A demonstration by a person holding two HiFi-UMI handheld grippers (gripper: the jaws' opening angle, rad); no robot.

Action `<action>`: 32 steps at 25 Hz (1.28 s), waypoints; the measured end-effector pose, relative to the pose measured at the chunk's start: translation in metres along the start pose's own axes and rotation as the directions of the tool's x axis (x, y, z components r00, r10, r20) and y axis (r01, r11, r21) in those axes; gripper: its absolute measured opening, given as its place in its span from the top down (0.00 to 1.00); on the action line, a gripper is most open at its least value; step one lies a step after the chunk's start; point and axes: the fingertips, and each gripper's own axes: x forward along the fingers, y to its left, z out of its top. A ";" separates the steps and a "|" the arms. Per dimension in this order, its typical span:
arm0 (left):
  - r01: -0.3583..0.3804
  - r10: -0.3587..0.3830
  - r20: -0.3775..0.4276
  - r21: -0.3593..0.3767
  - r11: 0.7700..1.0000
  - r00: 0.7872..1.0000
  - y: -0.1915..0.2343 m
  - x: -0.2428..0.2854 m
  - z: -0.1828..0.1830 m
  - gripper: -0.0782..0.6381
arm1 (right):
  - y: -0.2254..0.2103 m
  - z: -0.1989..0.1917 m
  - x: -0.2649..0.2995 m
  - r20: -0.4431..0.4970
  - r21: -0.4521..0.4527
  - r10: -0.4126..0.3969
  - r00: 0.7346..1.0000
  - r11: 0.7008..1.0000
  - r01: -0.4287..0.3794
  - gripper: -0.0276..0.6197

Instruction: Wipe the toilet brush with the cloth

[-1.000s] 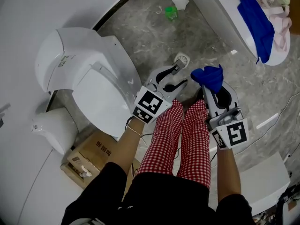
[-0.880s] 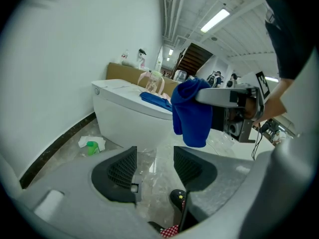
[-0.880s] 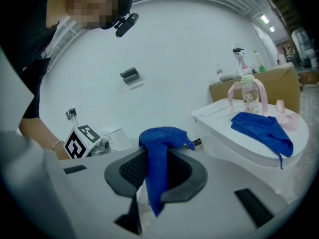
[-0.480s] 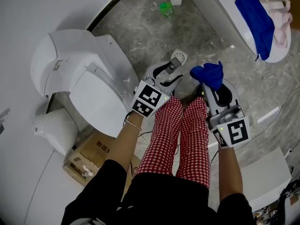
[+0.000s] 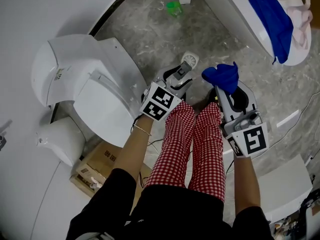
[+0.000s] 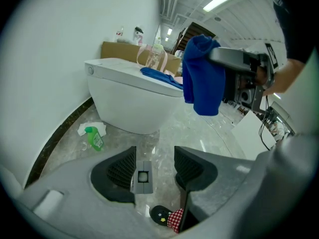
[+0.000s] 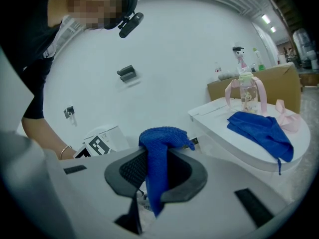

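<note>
- Find the left gripper [image 5: 180,81] [image 6: 154,166] open, jaws well apart and clamped on nothing.
- See between those jaws the white toilet brush with a grey handle [image 5: 186,66] [image 6: 143,176]. Shows end-on in the left gripper view, close against the left-hand pad and clear of the right-hand one.
- Find the right gripper [image 5: 226,94] [image 7: 158,161] closed on a blue terry cloth [image 5: 221,78] [image 6: 202,76] [image 7: 155,163]. Pinches it near the middle, with a bunch above the jaws and a tail hanging below.
- In the head view, place the brush at 1 o'clock from the left gripper's marker cube. Runs from its round white end at the far side back toward 7 o'clock into the open jaws. Cannot tell whether that end rests on the grey marble floor [image 5: 150,39].
- Place the cloth at 3 o'clock from the brush, near it but apart.
- Judge the left gripper far the nearer to the brush: probably needs only to close on the handle. After that, likely calls for carrying the cloth toward 9 o'clock and drawing it along the handle's length.
- Watch the off-centre handle, which may twist as the jaws meet.
- Leave aside the second blue cloth [image 5: 270,19] draped at 1 o'clock and the green bottle [image 5: 173,8] at 12.
</note>
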 end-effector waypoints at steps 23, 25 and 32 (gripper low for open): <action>-0.004 -0.007 -0.251 -0.046 0.999 0.968 0.020 0.048 -0.058 0.58 | -0.024 -0.007 -0.018 -0.008 0.014 -0.024 1.000 1.000 0.024 0.85; 0.002 -0.016 -0.261 -0.052 0.999 0.965 0.020 0.053 -0.061 0.58 | -0.025 -0.008 -0.019 -0.008 0.015 -0.025 1.000 1.000 0.025 0.85; 0.009 -0.025 -0.335 -0.049 0.999 0.942 0.021 0.065 -0.071 0.56 | -0.032 0.001 -0.023 0.010 0.013 -0.029 1.000 1.000 0.029 0.85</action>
